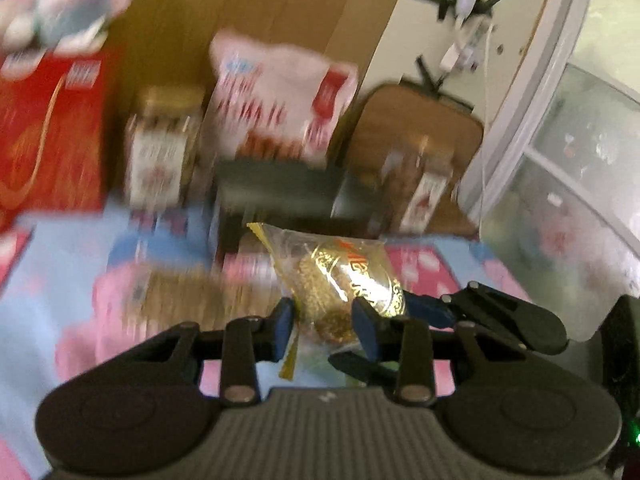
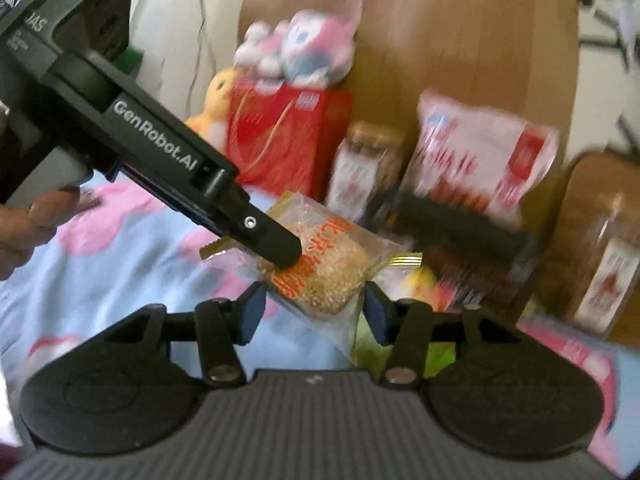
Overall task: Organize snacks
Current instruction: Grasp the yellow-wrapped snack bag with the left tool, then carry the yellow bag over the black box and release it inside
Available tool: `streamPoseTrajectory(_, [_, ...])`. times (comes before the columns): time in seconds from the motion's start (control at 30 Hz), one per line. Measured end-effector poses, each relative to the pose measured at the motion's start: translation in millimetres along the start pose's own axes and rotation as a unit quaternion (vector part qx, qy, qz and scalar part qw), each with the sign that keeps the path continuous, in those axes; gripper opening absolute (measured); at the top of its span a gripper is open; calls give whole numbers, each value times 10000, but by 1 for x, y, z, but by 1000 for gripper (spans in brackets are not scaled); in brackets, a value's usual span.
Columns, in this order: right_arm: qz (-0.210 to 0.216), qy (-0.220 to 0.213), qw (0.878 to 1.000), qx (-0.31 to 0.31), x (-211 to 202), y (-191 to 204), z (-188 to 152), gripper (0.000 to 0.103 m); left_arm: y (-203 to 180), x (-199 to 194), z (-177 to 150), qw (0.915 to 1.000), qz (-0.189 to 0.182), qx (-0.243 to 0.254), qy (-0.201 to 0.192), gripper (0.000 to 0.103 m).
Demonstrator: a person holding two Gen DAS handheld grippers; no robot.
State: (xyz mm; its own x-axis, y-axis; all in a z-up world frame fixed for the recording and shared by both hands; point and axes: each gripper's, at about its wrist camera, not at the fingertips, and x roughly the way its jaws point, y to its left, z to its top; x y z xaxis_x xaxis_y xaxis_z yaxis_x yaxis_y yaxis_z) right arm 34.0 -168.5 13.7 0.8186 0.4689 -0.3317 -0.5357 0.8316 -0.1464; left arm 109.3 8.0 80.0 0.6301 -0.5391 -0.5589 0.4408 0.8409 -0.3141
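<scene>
The snack packet (image 1: pixel 340 280) is held up above the pink-and-blue patterned cloth (image 1: pixel 60 280), caught between both tools at once. Seen along the right tool, its long axis runs on a slant, one crimped gold end (image 2: pixel 212 249) low toward the left and the other crimped end (image 2: pixel 404 259) out to the right. Seen along the left tool, it stretches away from the fingers, the far corner pointing up and to the left.

It is a clear plastic wrapper with gold-edged seals, orange printed characters and a gold oval emblem, and inside is a round, golden-brown, crumbly-looking cake.

The left tool (image 1: pixel 326 324) has its blue pads (image 1: pixel 284 326) closed in narrow on the near part of the packet, pressing the wrapper from both sides. In the right wrist view the same tool comes in from the upper left, slanting downward, its black finger (image 2: pixel 276 242) lying over the top of the cake; a person's hand (image 2: pixel 28 228) grips its handle at the left edge.

The right tool (image 2: pixel 314 310) stands about half open, its blue pads (image 2: pixel 252 312) set at either side of the packet's lower part. The pads sit just at the wrapper's edges; whether they actually squeeze it I cannot tell.

Behind, against a brown board, stand a red box (image 2: pixel 280 136), a jar (image 2: pixel 368 160), and a white-and-red bag (image 2: pixel 480 152), with a pink plush toy (image 2: pixel 304 44) on top of the box. All of it is blurred.
</scene>
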Motion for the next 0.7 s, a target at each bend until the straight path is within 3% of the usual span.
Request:
streamPoseTrajectory(0.1, [-306, -194, 9993, -47, 21, -32, 21, 56, -5, 30, 39, 9996, 44, 182, -207, 33])
streamPoseTrajectory(0.2, [-364, -83, 9990, 249, 50, -70, 33, 56, -1, 75, 69, 9996, 117, 222, -149, 33])
streamPoseTrajectory(0.33, [-328, 334, 9961, 751, 95, -116, 35, 56, 12, 128, 86, 9996, 259, 93, -29, 36])
streamPoseTrajectory(0.43, [-454, 492, 9944, 812, 115, -128, 30, 59, 20, 149, 90, 9979, 640, 75, 48, 35])
streamPoseTrajectory(0.5, [-581, 429, 9940, 823, 115, -131, 26, 66, 25, 149, 87, 9975, 694, 54, 71, 35])
streamPoseTrajectory(0.6, [-595, 180, 9926, 1045, 91, -135, 17, 67, 28, 132, 79, 9977, 676, -32, -98, 35])
streamPoseTrajectory(0.7, [-230, 151, 9880, 1520, 66, -139, 2, 66, 32, 109, 63, 9990, 356, -220, -165, 35])
